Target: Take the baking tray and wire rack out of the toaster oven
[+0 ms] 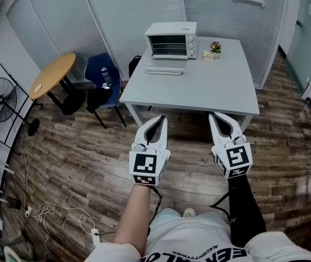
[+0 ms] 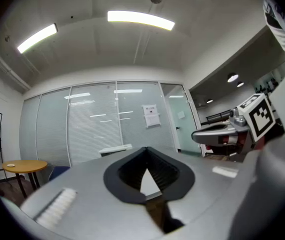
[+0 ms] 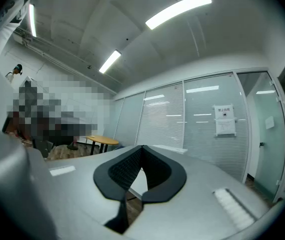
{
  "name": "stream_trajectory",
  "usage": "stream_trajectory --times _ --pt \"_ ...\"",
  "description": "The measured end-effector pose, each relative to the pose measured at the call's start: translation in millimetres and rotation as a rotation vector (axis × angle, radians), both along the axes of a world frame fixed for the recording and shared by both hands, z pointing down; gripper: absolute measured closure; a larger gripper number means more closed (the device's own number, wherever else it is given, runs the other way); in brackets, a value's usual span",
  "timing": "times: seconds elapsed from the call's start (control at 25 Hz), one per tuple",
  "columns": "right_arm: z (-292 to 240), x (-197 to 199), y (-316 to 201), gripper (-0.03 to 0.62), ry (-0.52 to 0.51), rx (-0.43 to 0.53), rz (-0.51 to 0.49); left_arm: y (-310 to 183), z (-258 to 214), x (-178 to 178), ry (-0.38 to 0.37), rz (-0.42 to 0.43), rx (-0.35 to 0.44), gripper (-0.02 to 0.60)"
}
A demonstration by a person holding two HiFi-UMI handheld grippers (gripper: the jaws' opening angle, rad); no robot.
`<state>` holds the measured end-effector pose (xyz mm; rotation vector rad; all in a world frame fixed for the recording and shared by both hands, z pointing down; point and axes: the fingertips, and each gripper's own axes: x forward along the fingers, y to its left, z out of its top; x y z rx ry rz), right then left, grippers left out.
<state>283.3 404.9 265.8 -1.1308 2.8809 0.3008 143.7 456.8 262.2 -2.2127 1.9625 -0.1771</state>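
Note:
A white toaster oven (image 1: pixel 171 39) stands at the far left of the grey table (image 1: pixel 199 89). Its door (image 1: pixel 165 70) hangs open and lies flat in front of it. Thin bars show in the dark opening, but the tray and rack cannot be told apart. My left gripper (image 1: pixel 158 119) and right gripper (image 1: pixel 215 115) hover side by side over the floor, just short of the table's near edge and far from the oven. Both point level at the table and both are shut with nothing in them. The left gripper view shows its closed jaw tips (image 2: pixel 145 151); the right gripper view shows the same (image 3: pixel 141 149).
A small flower pot (image 1: pixel 215 47) and a little box (image 1: pixel 208 55) sit right of the oven. A blue chair (image 1: pixel 102 75), a round wooden table (image 1: pixel 52 75) and a standing fan (image 1: pixel 0 100) are at the left. Cables (image 1: pixel 46 212) lie on the wooden floor. Glass walls with blinds stand behind.

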Motion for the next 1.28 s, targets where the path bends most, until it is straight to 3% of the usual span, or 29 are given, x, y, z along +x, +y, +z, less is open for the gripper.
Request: stream_trajectory --times 0.76,0.8,0.88,1.16,1.28 --pt "30 -10 13 0.594 0.012 -0.084 -0.006 23 11 -7 0.044 -0.013 -0.008 0.526" --pt "30 -11 11 0.582 0.008 -0.086 -0.007 22 12 -9 0.044 -0.018 -0.011 0.526" --pt "31 -14 8 0.489 -0.001 -0.089 -0.015 20 15 -14 0.042 -0.029 -0.016 0.525" --pt "38 -32 -17 0.485 0.023 -0.098 -0.007 -4 22 -35 0.07 -0.032 -0.019 0.514" --pt "41 -41 -31 0.485 0.031 -0.102 -0.005 -20 27 -45 0.083 -0.024 -0.028 0.465"
